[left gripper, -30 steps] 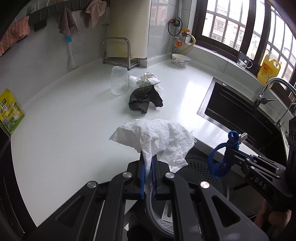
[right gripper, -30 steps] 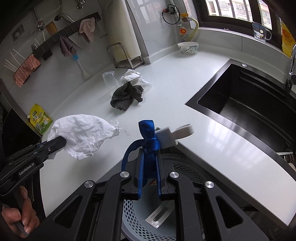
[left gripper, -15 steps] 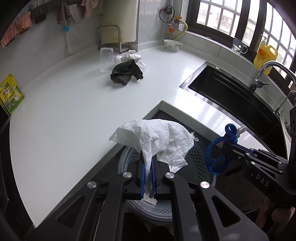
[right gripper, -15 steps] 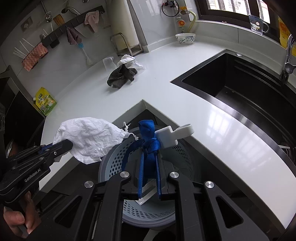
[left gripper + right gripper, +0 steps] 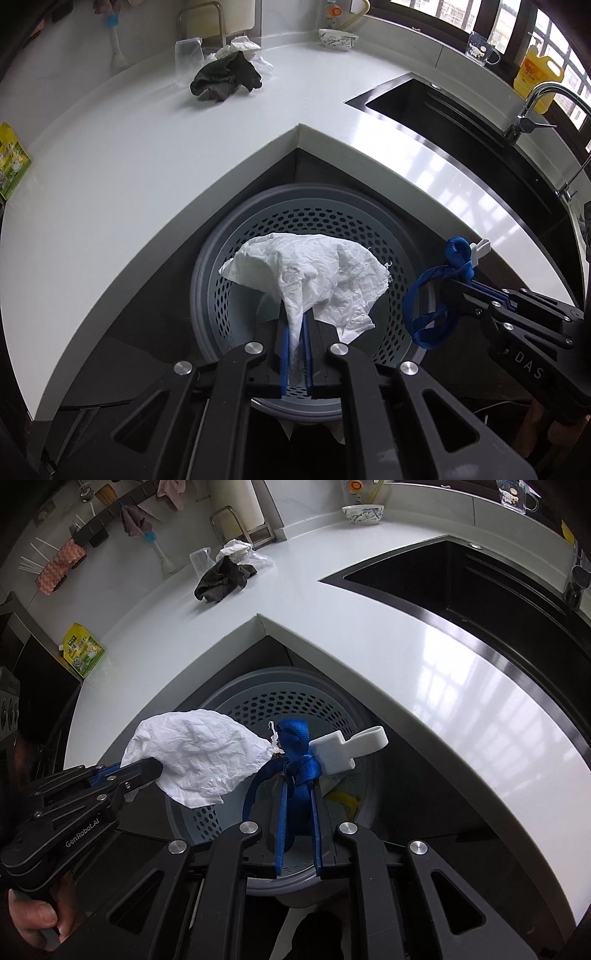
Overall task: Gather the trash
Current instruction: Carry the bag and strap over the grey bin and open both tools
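A crumpled white paper (image 5: 314, 273) (image 5: 195, 757) hangs from my left gripper (image 5: 294, 325) (image 5: 155, 768), which is shut on it just above the grey perforated trash bin (image 5: 207, 266) (image 5: 236, 698). My right gripper (image 5: 298, 790) (image 5: 448, 286) is shut on a blue strap (image 5: 295, 746) (image 5: 424, 310) knotted to a white plastic clip (image 5: 347, 747) (image 5: 480, 249), held over the bin's right side. Inside the bin lie a yellow scrap (image 5: 345, 799) and other bits.
The bin stands in the inner corner under the white L-shaped counter (image 5: 147, 155). On the counter at the back lie a dark cloth (image 5: 225, 79), crumpled white paper (image 5: 240, 46), a clear cup (image 5: 188, 61) and a bowl (image 5: 338, 38). A black sink (image 5: 461, 122) is at the right.
Both grippers have moved back from over the counter and down, and now hang over the bin's mouth, each still holding its item.
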### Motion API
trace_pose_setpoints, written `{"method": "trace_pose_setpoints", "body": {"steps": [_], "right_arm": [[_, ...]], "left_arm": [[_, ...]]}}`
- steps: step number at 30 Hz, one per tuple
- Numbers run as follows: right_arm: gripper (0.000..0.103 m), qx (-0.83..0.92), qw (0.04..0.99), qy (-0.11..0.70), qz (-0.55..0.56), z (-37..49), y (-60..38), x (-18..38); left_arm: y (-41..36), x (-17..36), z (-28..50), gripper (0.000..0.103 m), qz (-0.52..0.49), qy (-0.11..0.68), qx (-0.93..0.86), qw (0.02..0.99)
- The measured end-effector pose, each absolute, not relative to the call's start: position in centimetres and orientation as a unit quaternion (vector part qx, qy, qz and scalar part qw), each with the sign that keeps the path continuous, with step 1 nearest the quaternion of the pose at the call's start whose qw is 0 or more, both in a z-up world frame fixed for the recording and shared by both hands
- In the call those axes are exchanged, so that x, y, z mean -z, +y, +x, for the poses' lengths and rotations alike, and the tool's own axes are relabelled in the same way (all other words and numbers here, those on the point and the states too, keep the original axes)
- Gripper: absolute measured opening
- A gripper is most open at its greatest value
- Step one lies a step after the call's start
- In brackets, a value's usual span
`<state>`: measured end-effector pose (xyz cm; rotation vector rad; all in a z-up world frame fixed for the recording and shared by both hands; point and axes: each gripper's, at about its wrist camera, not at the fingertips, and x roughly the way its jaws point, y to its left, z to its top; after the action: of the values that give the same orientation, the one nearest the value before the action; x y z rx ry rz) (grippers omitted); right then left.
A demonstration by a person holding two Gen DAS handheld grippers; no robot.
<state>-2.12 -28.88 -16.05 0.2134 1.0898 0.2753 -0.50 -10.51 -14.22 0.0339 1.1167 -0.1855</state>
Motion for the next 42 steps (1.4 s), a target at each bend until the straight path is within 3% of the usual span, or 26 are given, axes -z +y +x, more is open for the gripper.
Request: {"method": "trace_pose_setpoints", "body": {"steps": [13, 28, 30, 33, 35, 36, 42], "right_arm": [[0.011, -0.160, 0.808, 0.558, 0.100, 0.2, -26.6, 19.4], [0.016, -0.153, 0.791, 0.576, 0.136, 1.1, -26.5, 21.6], [0.028, -0.150, 0.792, 0.576, 0.134, 1.1, -26.3, 21.5], [0.048, -0.144, 0.799, 0.568, 0.135, 0.8, -26.4, 21.1], [0.050, -0.140, 0.803, 0.565, 0.132, 0.7, -26.6, 20.9], [0.051, -0.139, 0.803, 0.564, 0.132, 0.8, -26.7, 20.8], [0.053, -0.135, 0.805, 0.561, 0.134, 0.5, -27.1, 20.5]], "left_arm": [[-8.9, 18.2, 1.1, 0.007, 0.009, 0.561, 0.066, 0.825], [-8.4, 18.5, 1.1, 0.007, 0.016, 0.570, 0.056, 0.820], [-8.7, 18.4, 1.3, 0.007, 0.016, 0.568, 0.053, 0.821], [-8.4, 18.1, 1.2, 0.022, 0.015, 0.565, 0.049, 0.824], [-8.1, 17.7, 1.1, 0.054, 0.014, 0.558, 0.042, 0.829], [-7.9, 17.4, 1.0, 0.059, 0.011, 0.551, 0.038, 0.833], [-7.6, 16.3, 0.8, 0.060, 0.009, 0.542, 0.035, 0.839]]}}
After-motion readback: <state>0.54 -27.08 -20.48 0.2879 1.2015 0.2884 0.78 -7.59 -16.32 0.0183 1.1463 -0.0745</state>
